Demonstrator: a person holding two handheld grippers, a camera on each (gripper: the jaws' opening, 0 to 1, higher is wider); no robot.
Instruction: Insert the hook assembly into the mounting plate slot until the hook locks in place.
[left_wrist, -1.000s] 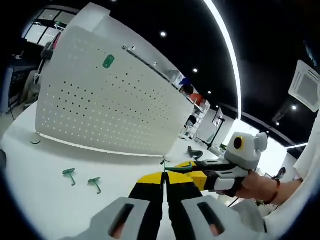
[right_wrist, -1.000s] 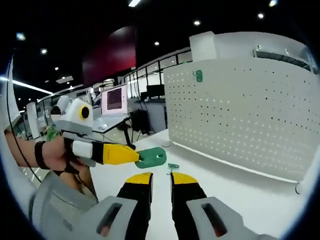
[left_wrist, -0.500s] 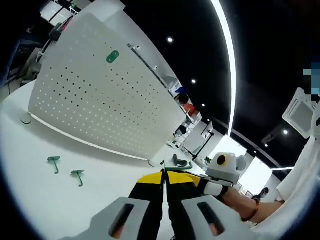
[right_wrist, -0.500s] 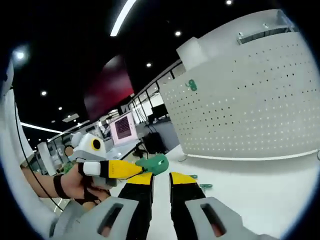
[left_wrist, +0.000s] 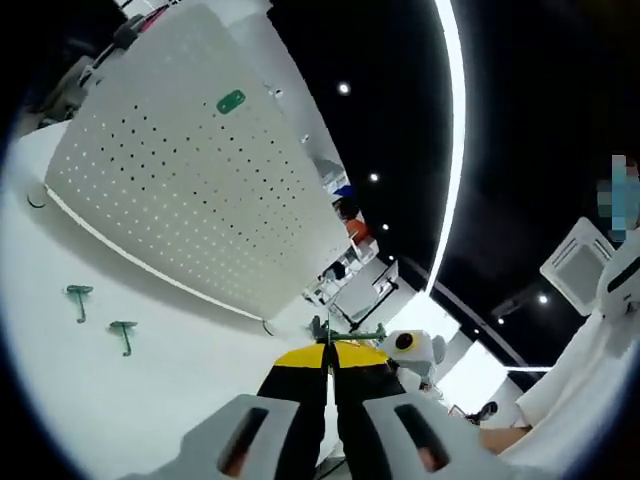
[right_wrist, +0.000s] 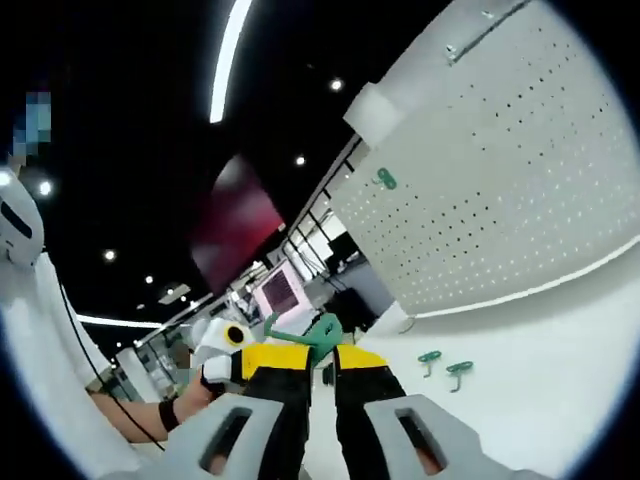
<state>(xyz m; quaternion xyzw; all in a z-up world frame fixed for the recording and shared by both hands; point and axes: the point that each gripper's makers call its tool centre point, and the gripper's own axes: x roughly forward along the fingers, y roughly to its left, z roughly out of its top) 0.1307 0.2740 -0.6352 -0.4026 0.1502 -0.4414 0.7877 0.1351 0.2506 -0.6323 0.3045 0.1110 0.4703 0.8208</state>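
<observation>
In the left gripper view my left gripper (left_wrist: 327, 362) has its yellow-tipped jaws pressed together on the thin edge of a green part, the hook assembly (left_wrist: 345, 333). A slim green bar of it shows just above the jaw tips, its long axis lying across the view, with a short upright stub at its left end. Right behind it sits my right gripper (left_wrist: 408, 350), pale body toward the camera, close to the bar; I cannot tell whether they touch.

In the right gripper view my right gripper (right_wrist: 322, 362) has its jaws standing slightly apart with a narrow gap between them, and I cannot tell whether they grip anything. The hook assembly (right_wrist: 321, 333) shows here as a rounded green plate just above the tips, with a thin arm running off to the left. My left gripper (right_wrist: 262, 360) comes in from the left, its yellow jaws reaching the plate.

Farther out on the white table (left_wrist: 160, 350) lie two loose green hooks (left_wrist: 100, 312), side by side and a little apart, each T-shaped. Beyond them stands the white pegboard (left_wrist: 190, 180), tilted in the view, and high on it sits a small green mounting plate (left_wrist: 231, 101). Nothing lies between the grippers and the board apart from those two hooks.
</observation>
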